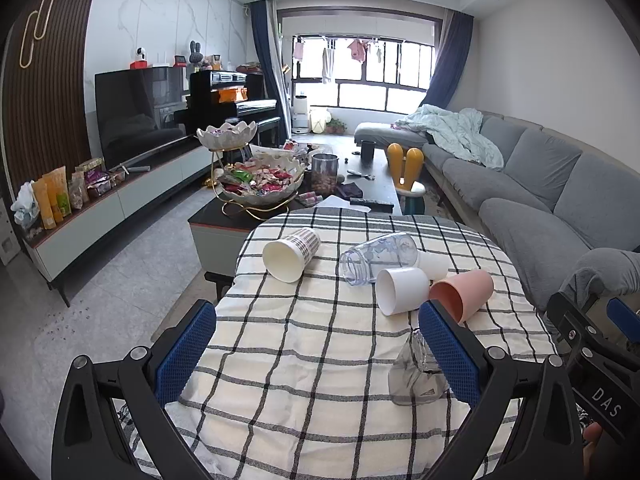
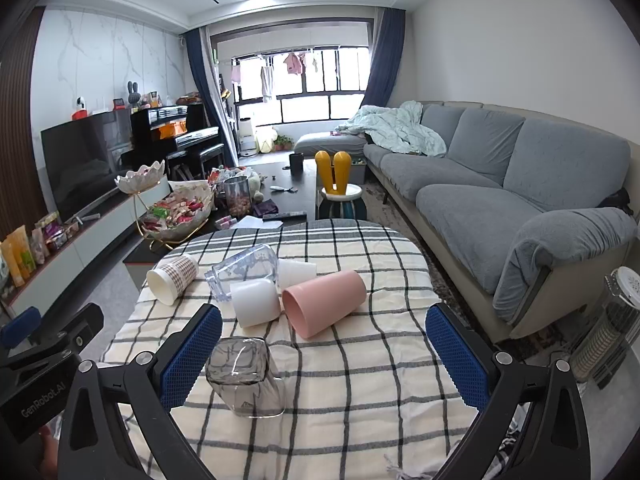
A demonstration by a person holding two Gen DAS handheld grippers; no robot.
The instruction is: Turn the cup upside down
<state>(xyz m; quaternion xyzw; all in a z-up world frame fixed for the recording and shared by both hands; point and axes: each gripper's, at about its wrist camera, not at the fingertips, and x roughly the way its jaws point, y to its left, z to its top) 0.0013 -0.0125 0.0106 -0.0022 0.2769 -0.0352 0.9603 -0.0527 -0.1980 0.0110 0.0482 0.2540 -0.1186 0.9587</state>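
On the checked cloth of the tabletop (image 2: 360, 360), a smoky grey glass cup (image 2: 246, 376) stands near the front edge, its flat base up and its wider mouth down against the cloth. In the right wrist view it sits just inside the left blue pad of the right gripper (image 2: 324, 356), whose jaws are spread wide with nothing between them but cloth; whether the pad touches the glass cannot be told. The left gripper (image 1: 316, 352) is likewise wide open and holds nothing, and from its view the same glass cup (image 1: 416, 376) shows partly behind its right-hand pad. Further back on the tabletop lie several cups on their sides: a pink cup (image 2: 324, 302) with its mouth toward the camera, a white cup (image 2: 256, 302) touching it, a clear plastic bottle-like cup (image 2: 244, 272) behind that, and a plaid paper cup (image 2: 172, 278) off to the left, apart from the cluster.
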